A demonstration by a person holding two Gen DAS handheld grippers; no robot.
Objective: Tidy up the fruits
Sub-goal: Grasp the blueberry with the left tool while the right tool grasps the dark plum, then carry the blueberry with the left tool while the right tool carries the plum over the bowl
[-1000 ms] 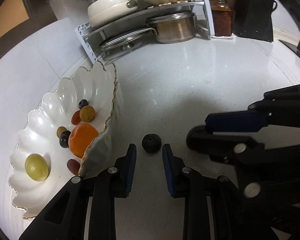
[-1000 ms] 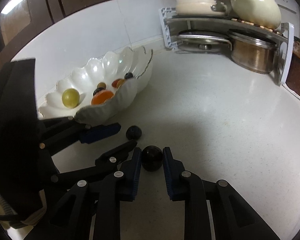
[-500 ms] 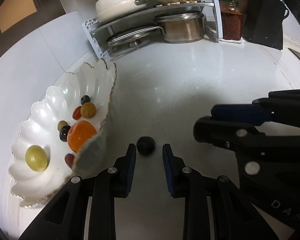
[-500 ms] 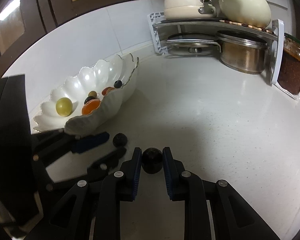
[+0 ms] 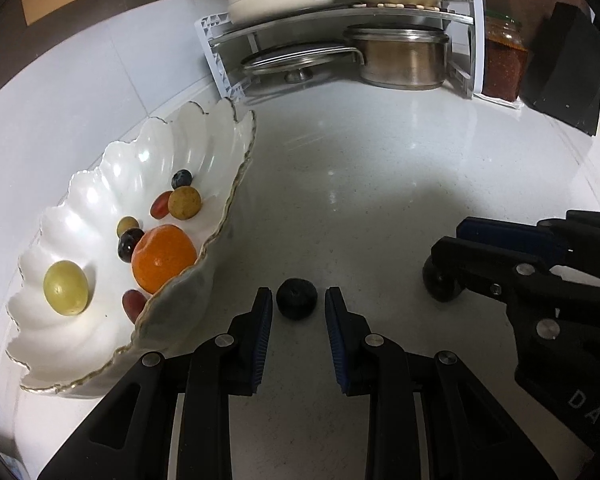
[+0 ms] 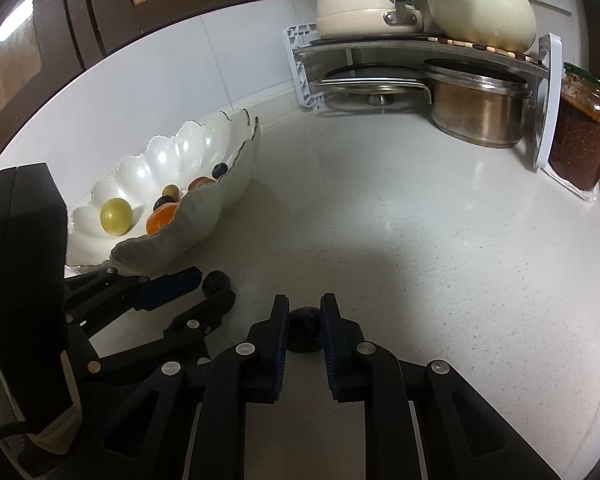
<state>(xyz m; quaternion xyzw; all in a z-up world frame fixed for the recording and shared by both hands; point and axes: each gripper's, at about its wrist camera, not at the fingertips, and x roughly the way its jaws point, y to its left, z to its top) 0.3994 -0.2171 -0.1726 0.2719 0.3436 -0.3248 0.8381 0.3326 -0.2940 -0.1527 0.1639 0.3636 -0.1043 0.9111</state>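
A white scalloped bowl (image 5: 100, 192) on the counter holds an orange (image 5: 164, 258), a green grape (image 5: 65, 288) and several small fruits. My left gripper (image 5: 296, 306) is open, with a dark round fruit (image 5: 296, 303) resting on the counter between its fingertips, just right of the bowl. My right gripper (image 6: 305, 320) is shut on a second dark fruit (image 6: 305, 330). In the right wrist view the bowl (image 6: 204, 204) is at the left, with the left gripper (image 6: 210, 286) and its fruit (image 6: 216, 282) just below it. The right gripper (image 5: 448, 256) also shows at the right of the left wrist view.
A metal rack (image 5: 340, 20) with pots, a lid and a kettle stands at the back. A jar of red preserve (image 5: 504, 60) and a black block (image 5: 568, 68) stand right of it. The wall is close behind the bowl.
The left gripper has closed in on the dark fruit, which now lies between its fingertips. The right gripper has kept its hold on the other dark fruit and drawn slightly away from the bowl.
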